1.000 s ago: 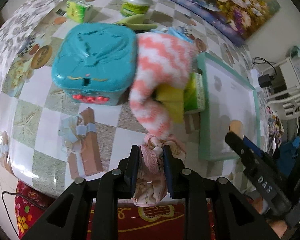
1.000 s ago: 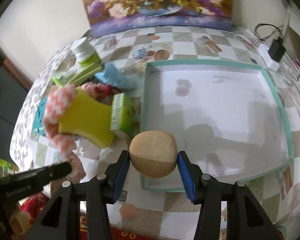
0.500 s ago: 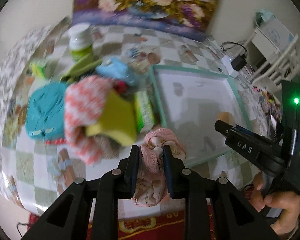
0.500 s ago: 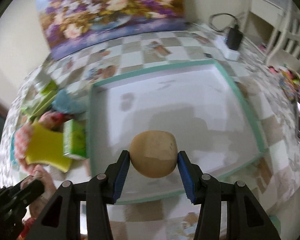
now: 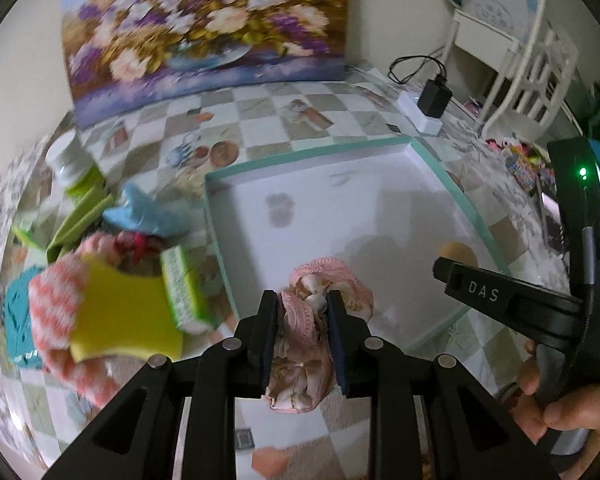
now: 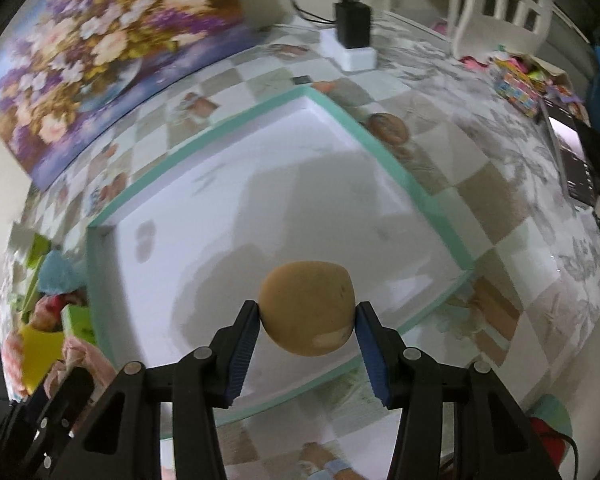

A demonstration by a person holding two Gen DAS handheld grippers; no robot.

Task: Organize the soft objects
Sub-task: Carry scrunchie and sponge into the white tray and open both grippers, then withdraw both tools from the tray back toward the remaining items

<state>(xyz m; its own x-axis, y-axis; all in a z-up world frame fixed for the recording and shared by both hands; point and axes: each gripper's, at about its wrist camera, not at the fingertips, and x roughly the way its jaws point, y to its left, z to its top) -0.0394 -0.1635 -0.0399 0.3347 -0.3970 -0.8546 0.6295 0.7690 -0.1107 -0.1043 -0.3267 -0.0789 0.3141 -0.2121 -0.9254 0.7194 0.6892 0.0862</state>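
My left gripper [image 5: 302, 300] is shut on a pink lace scrunchie [image 5: 320, 284], held over the near left corner of the white tray with the teal rim [image 5: 216, 216]. My right gripper [image 6: 306, 312] is shut on a tan soft ball [image 6: 307, 307] above the tray's [image 6: 400, 172] near side. In the left wrist view the right gripper [image 5: 444, 268] reaches in from the right with the ball [image 5: 458, 250] half hidden behind it. Left of the tray lies a heap: a pink-and-white fuzzy sock [image 5: 54, 296], a yellow sponge [image 5: 120, 312] and a blue cloth [image 5: 144, 212].
A green-and-white box [image 5: 182, 284], a teal box [image 5: 16, 312] and a white bottle [image 5: 66, 156] sit at the left of the checked tablecloth. A flower painting [image 5: 204, 28] leans on the wall. A charger on a power strip [image 6: 352, 36] lies behind the tray. A hand [image 5: 556, 408] holds the right gripper.
Both grippers swung rightward with a roll, from beside the heap to over the tray. The scrunchie and the ball stayed gripped. The heap now lies further left in both views.
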